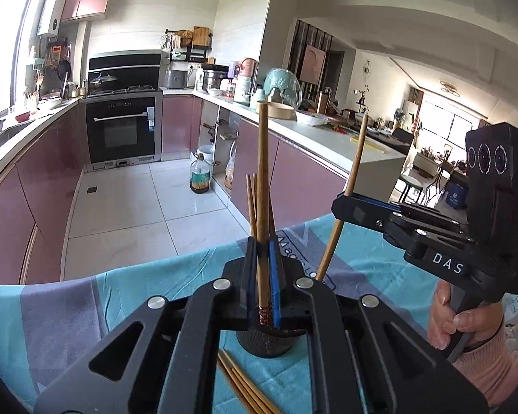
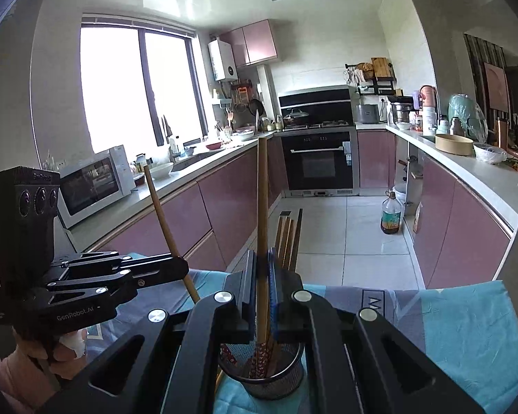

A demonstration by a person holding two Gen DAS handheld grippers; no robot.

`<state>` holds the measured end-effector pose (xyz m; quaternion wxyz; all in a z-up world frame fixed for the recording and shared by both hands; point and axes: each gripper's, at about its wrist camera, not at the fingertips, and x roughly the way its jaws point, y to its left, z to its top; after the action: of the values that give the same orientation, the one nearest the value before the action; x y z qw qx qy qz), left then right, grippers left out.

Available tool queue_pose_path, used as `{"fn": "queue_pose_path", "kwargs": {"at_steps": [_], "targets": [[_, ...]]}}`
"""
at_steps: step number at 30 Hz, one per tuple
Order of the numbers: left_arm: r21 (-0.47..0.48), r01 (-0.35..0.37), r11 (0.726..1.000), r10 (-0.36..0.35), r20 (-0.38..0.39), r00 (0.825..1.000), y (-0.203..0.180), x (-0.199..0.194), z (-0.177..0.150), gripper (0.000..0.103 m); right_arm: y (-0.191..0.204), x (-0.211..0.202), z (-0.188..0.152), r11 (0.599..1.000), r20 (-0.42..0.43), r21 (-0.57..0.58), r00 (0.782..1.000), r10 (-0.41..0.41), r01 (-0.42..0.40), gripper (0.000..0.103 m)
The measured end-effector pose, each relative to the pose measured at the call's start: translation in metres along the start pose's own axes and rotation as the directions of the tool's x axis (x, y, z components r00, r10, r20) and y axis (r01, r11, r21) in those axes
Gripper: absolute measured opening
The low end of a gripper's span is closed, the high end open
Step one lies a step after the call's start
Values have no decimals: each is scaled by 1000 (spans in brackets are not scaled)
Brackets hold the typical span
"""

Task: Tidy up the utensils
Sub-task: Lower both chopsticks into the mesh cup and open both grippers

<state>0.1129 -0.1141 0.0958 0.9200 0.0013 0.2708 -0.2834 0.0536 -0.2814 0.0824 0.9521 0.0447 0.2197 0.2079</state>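
Left wrist view: both grippers, left gripper [image 1: 263,269] and right gripper [image 1: 343,203], each pinch one upright chopstick [image 1: 263,179] above the mesh holder [image 1: 266,343].

We see tan wooden chopsticks [image 1: 263,186], the held one tipped in what looks like a red-and-white pattern. The mesh holder [image 2: 271,372] is black. The tablecloth [image 1: 148,296] is turquoise with grey-purple bands. The grippers [image 1: 262,269] are black with blue pads. The cabinets [image 2: 224,200] are mauve, the sleeve [image 1: 493,365] pink.
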Motion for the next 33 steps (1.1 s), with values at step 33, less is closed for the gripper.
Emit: {"fn": "queue_pose_path", "kwargs": {"at_steps": [33], "targets": [[-18,-70,997,69,-87,994,35,25,-42,18,-13,46,-26,997,-148,66,989,-30,40,15]]}}
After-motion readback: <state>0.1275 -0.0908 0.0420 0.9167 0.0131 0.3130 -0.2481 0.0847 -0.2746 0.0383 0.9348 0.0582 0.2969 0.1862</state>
